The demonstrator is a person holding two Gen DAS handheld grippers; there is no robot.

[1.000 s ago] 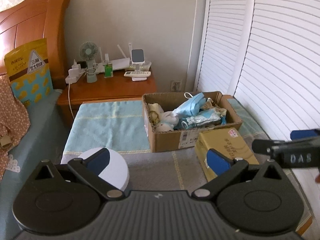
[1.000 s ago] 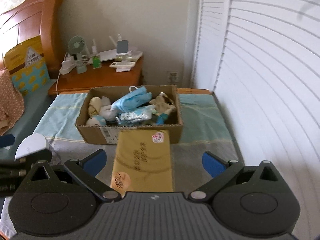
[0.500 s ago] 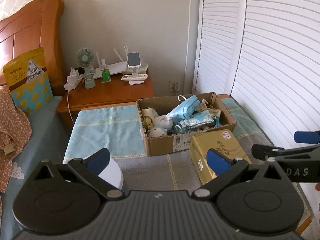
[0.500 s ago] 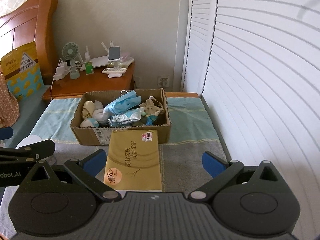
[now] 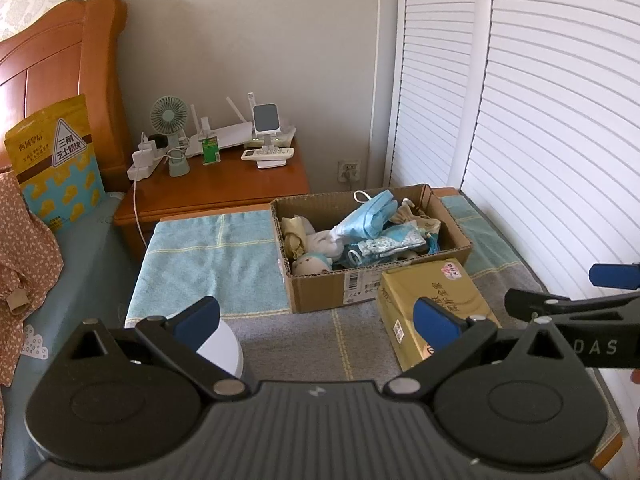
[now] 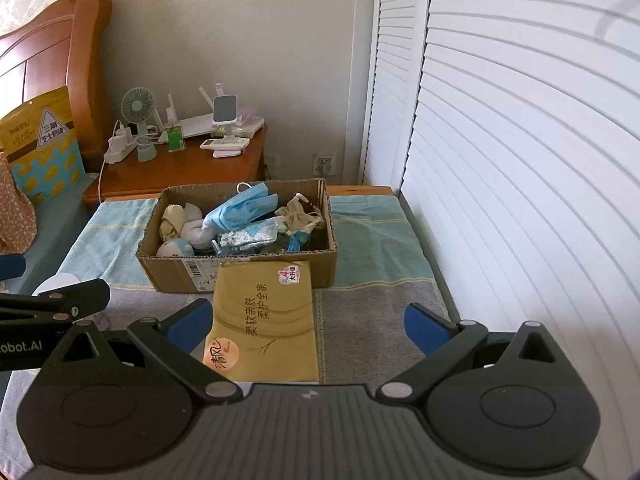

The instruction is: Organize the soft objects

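A cardboard box [image 5: 320, 288] [image 6: 176, 268] sits on a towel-covered surface, filled with soft things: a blue face mask [image 5: 372, 216] [image 6: 244, 208], a small plush toy [image 5: 308, 264] [image 6: 174, 246], socks and a beige pouch [image 6: 300, 218]. A yellow tissue pack [image 5: 436, 300] [image 6: 264, 312] lies in front of the box. My left gripper [image 5: 316, 320] hovers open and empty above the cloth, with a white round object [image 5: 222, 346] behind its left finger. My right gripper [image 6: 310, 320] is open and empty over the tissue pack.
A wooden nightstand [image 5: 216, 188] with a small fan [image 5: 170, 118], chargers and remote stands behind. White louvred doors [image 5: 540, 120] close off the right. A bed with a wooden headboard [image 5: 60, 72], a yellow snack bag [image 5: 56, 160] and an orange spotted garment [image 5: 24, 248] lies left.
Both grippers have pulled back and risen, so the box and tissue pack look smaller and farther away. Nothing was taken hold of; jaws stayed open.
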